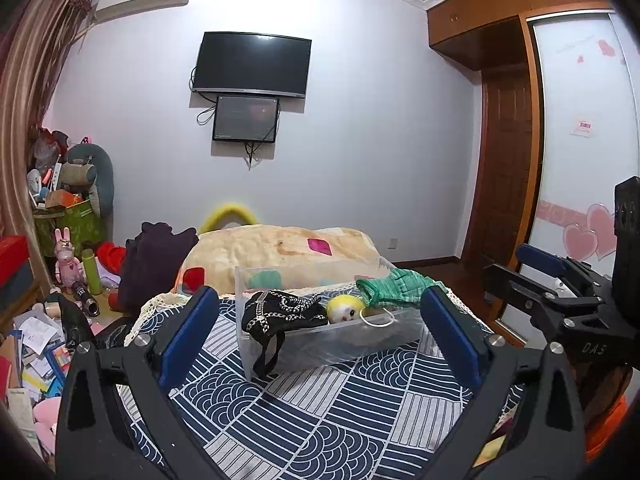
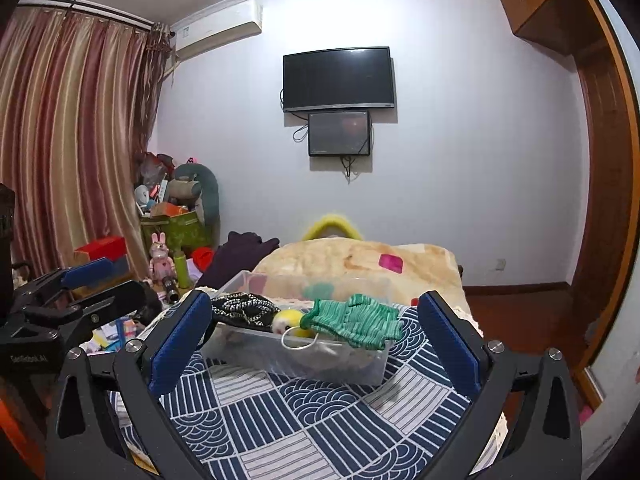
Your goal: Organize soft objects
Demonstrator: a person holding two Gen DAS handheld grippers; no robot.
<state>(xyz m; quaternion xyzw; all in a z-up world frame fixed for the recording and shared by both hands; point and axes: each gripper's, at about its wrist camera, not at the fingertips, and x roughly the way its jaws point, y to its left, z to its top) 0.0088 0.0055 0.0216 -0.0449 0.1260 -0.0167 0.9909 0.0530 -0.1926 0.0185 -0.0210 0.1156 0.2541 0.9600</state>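
Observation:
A clear plastic bin [image 1: 340, 348] [image 2: 320, 364] stands on a table with a blue-and-white patterned cloth [image 1: 304, 412] [image 2: 304, 416]. In it lie a black chain-trimmed pouch [image 1: 280, 314] [image 2: 244, 308], a small yellow plush [image 1: 344, 307] [image 2: 289, 320] with a white cord, and a green knitted glove [image 1: 394, 286] [image 2: 356, 318] draped over the rim. My left gripper [image 1: 320, 332] is open and empty, short of the bin. My right gripper [image 2: 316, 340] is open and empty, also short of the bin. Each gripper shows at the edge of the other's view [image 1: 560, 296] [image 2: 72, 292].
A folded beige blanket [image 1: 280, 252] [image 2: 360, 264] lies behind the bin. A dark garment [image 1: 152, 264] [image 2: 236, 252] hangs at the left. Cluttered floor and boxes with toys [image 1: 68, 216] [image 2: 172, 216] fill the left. A wardrobe [image 1: 580, 140] stands at the right.

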